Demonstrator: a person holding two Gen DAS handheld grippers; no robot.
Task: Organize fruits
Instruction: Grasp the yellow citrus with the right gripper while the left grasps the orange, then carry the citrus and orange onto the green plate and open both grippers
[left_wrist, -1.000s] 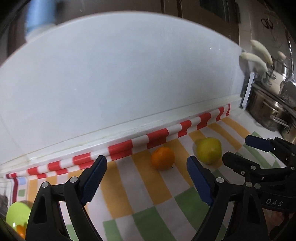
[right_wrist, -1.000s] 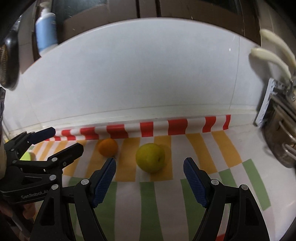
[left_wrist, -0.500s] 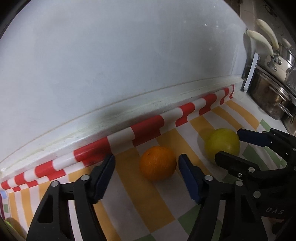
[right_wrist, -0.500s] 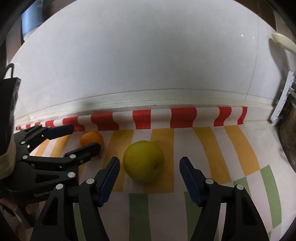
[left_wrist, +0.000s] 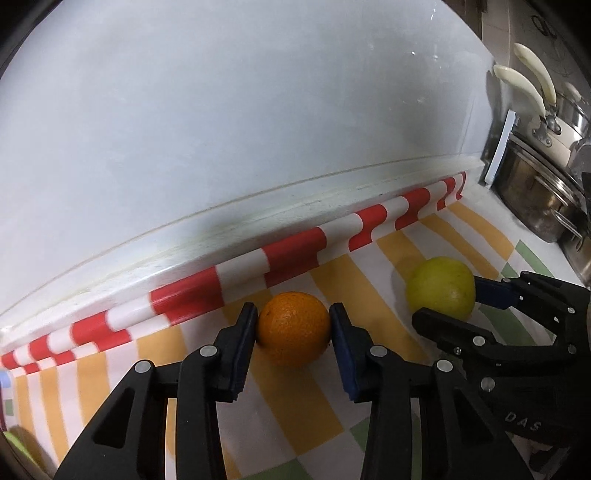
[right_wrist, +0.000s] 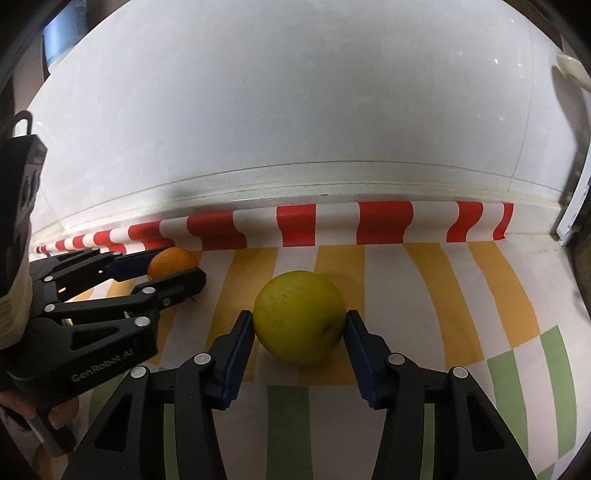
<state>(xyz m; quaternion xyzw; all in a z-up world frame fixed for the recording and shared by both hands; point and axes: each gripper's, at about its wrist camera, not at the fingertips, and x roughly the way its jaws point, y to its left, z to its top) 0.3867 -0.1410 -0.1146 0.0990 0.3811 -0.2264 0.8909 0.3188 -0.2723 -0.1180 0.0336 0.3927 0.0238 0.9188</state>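
An orange (left_wrist: 293, 328) lies on the striped cloth (left_wrist: 369, 406) near the wall. My left gripper (left_wrist: 293, 314) has it between its blue pads (left_wrist: 245, 347), which touch both sides as the jaws are closing. To its right sits a yellow-green round fruit (right_wrist: 299, 317). My right gripper (right_wrist: 299, 321) is closing on that fruit, a pad against each side. Each wrist view also catches the other gripper: the left gripper (right_wrist: 173, 266) around the orange (right_wrist: 173, 258), and the right gripper (left_wrist: 450, 304) around the yellow-green fruit (left_wrist: 439, 284).
The cloth's red-and-white edge (left_wrist: 295, 247) is rolled against a white wall (left_wrist: 258, 129). Steel pots (left_wrist: 535, 192) and cream handles (left_wrist: 517, 81) stand at the right. A green object (left_wrist: 14, 443) shows at the lower left corner. A person's hand (right_wrist: 22, 406) holds the left gripper.
Both grippers came forward and down over the fruits and narrowed. The left jaws now touch the orange and the right jaws touch the yellow-green fruit.
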